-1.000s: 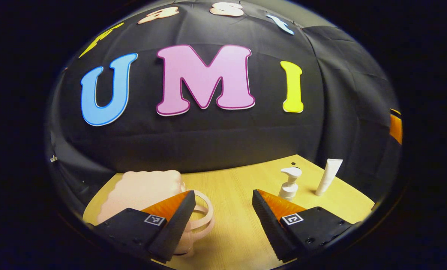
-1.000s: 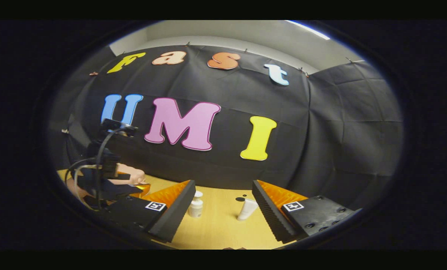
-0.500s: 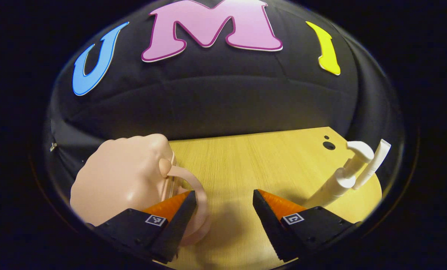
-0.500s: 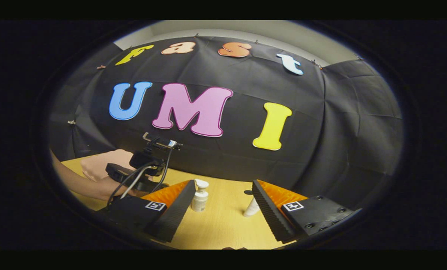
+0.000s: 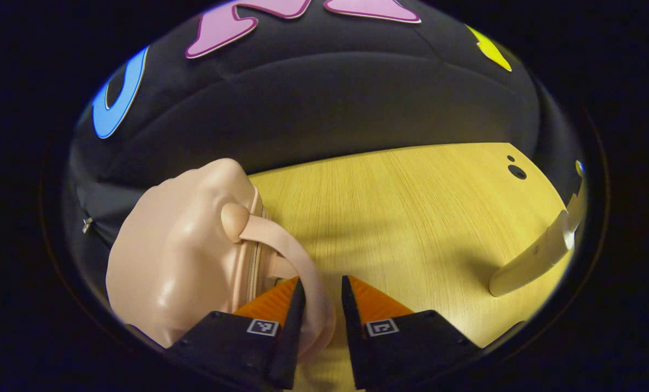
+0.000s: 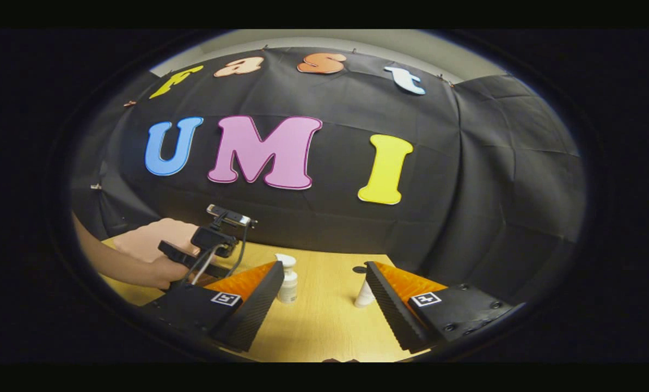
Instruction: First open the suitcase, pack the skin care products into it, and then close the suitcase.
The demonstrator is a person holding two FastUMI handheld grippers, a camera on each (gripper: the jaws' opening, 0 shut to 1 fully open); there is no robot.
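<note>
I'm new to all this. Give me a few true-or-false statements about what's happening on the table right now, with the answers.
1. The left gripper has its fingers closed around the handle of the pink suitcase. True.
2. The suitcase is wide open. False: its two halves are together, with the zipper seam closed.
3. The right gripper is holding the pump bottle. False: its fingers are spread apart with nothing between them; the bottle stands on the table beyond.
4. A white tube stands upright on the table near the pump bottle. True.
5. The skin care products are already inside the suitcase. False: both are out on the table.
</note>
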